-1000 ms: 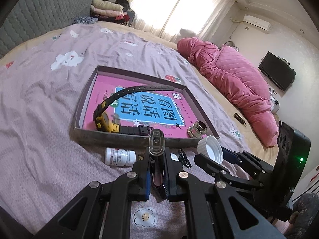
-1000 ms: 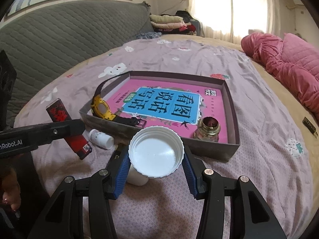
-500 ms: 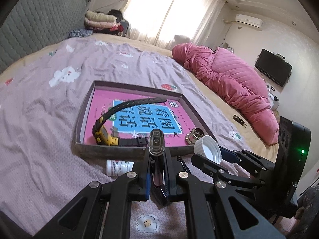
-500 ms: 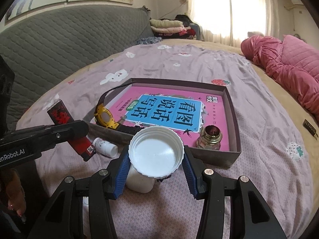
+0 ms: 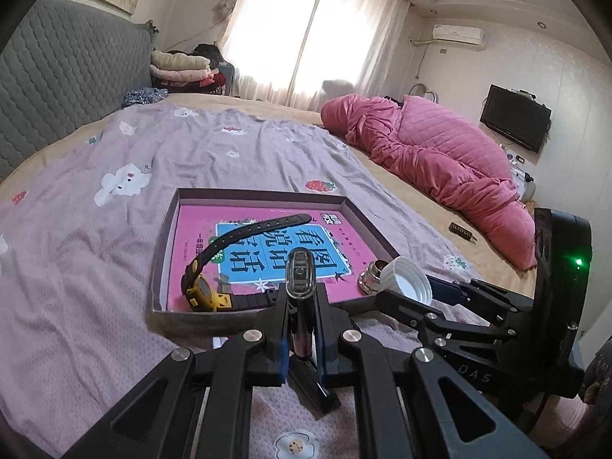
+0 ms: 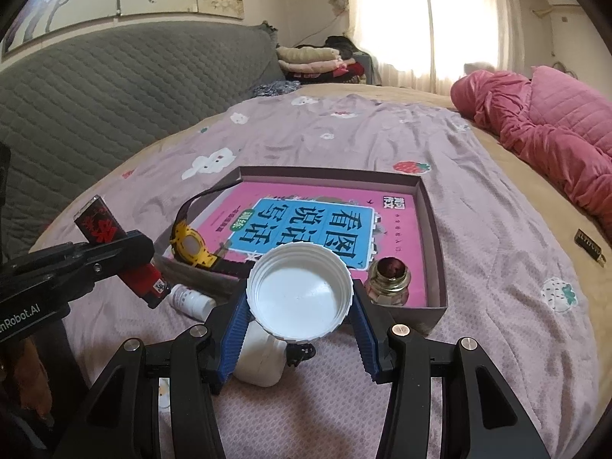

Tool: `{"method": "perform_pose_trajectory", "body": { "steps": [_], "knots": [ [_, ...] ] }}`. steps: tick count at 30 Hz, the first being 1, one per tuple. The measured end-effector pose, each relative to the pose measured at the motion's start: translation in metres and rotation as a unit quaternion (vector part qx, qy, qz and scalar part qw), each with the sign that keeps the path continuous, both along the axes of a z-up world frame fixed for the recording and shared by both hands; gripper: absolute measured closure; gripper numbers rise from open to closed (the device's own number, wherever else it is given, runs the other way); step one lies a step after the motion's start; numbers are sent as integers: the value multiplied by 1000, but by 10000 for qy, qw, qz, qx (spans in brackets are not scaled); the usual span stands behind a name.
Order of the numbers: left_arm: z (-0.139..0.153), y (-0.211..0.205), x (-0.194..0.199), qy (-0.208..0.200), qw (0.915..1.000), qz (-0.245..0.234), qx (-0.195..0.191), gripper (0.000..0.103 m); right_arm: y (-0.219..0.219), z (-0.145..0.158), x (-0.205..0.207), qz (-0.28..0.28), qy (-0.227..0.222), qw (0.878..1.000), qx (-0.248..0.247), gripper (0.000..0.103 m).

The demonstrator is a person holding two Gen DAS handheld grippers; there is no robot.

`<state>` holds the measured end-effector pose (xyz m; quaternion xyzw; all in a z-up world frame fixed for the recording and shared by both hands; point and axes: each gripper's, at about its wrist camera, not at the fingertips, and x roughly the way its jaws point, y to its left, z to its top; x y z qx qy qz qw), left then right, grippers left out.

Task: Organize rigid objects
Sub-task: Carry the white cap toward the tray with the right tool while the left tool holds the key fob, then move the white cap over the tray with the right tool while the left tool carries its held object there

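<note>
A shallow brown box [image 5: 252, 195] [image 6: 432, 206] lies on the purple bedsheet with a pink book as its floor. Inside it lie a yellow watch [image 5: 202, 292] [image 6: 189, 246] on a black strap and a small glass bottle [image 6: 388, 277] in the near right corner. My left gripper [image 5: 300, 306] [image 6: 126, 252] is shut on a red and black lighter [image 6: 101, 227], whose metal top [image 5: 300, 275] stands upright just before the box's near wall. My right gripper [image 6: 300, 298] [image 5: 417, 294] is shut on a white screw cap [image 6: 300, 292] [image 5: 405, 279], hollow side up.
A white pill bottle [image 6: 191, 300] lies on the sheet beside the box's near wall. A white rounded case [image 6: 260, 359] and a small black clip [image 6: 302, 350] sit under the right gripper. A pink quilt [image 5: 440, 153] is heaped at right, and a small dark bar [image 6: 591, 246] lies on the beige sheet.
The left gripper has rolled and tipped a little with the lighter, and the pill bottle is now hidden behind its fingers. Both grips are unchanged.
</note>
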<state>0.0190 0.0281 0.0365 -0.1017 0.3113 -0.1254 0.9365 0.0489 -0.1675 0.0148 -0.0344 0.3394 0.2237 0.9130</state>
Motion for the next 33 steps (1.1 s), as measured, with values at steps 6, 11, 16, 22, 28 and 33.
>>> {"method": "perform_pose_trajectory", "body": {
  "steps": [6, 11, 16, 22, 28, 33],
  "knots": [
    [-1, 3, 6, 11, 10000, 26, -11, 93, -3, 2, 3, -26, 4, 10000, 70, 52],
    [-3, 2, 13, 13, 10000, 13, 1, 93, -3, 2, 4, -32, 24, 9999, 100, 52],
    [-5, 3, 19, 13, 10000, 23, 1, 93, -2, 1, 6, -29, 64, 9999, 131, 52],
    [-8, 9, 31, 53, 9999, 74, -55, 93, -1, -2, 9, -36, 114, 9998, 146, 52],
    [-11, 13, 41, 91, 9999, 114, -84, 93, 2, -3, 15, -44, 121, 9998, 131, 52],
    [-14, 15, 46, 127, 9998, 113, -106, 93, 2, -5, 20, -96, 136, 9998, 141, 52]
  ]
}}
